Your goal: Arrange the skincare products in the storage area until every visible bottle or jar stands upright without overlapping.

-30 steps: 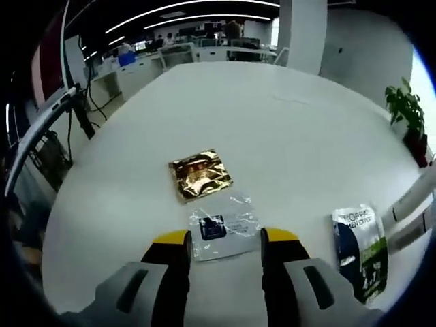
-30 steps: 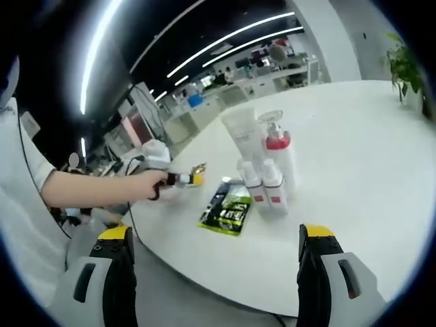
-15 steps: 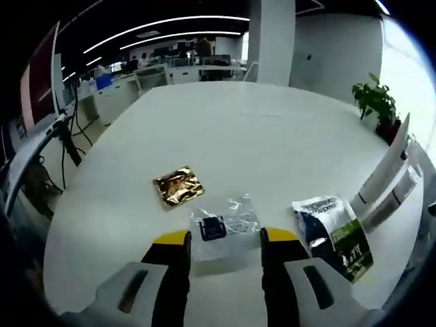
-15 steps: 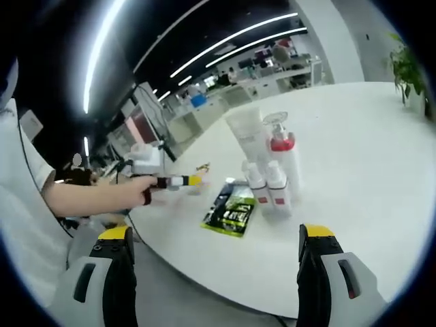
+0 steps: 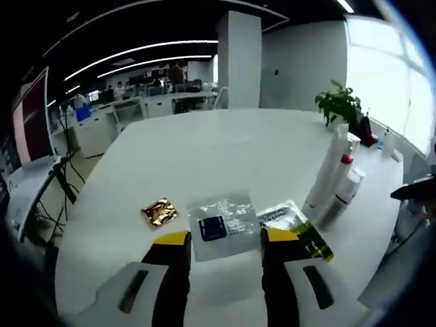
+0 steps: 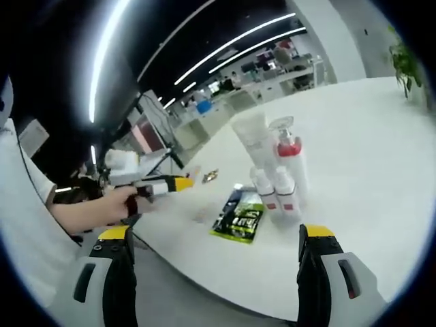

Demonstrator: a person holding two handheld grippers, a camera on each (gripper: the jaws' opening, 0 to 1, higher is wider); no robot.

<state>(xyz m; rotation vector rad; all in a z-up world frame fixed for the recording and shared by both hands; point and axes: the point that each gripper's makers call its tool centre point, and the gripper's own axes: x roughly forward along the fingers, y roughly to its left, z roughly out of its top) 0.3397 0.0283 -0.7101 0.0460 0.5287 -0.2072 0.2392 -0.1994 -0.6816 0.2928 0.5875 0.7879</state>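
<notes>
The left gripper [image 5: 225,240] has its 2 jaws set a moderate way apart with a clear sachet [image 5: 223,226] carrying a dark blue label lying between their yellow tips. I cannot tell whether the jaws are pinching its edges or simply framing it, nor whether it is lifted off the white tabletop [image 5: 225,150]. Just beside it on the right lies a green and black sachet [image 5: 297,227], and to the left, apart from it, a gold foil sachet [image 5: 158,212]. Further right stand the bottles [image 5: 335,187], upright in a tight group.

The right gripper [image 6: 216,248] is wide open and holds nothing, hovering off the tabletop's edge. In its view the left gripper [image 6: 158,185] is seen in the person's hand [image 6: 119,204], and beyond it the 2 small white bottles [image 6: 278,196], the red-collared pump bottle [image 6: 290,158] and a tall white tube [image 6: 251,139] stand close together, the green and black sachet just beside them.

Risks, as I judge them:
- A thin, slick sachet held only at its edges could slip out or buckle if the jaws close unevenly.
- Carrying it toward the bottles could lay it over the green and black sachet, making an overlap.
- The bottles stand so close that a sideways nudge from either gripper could topple 1 into the others.
</notes>
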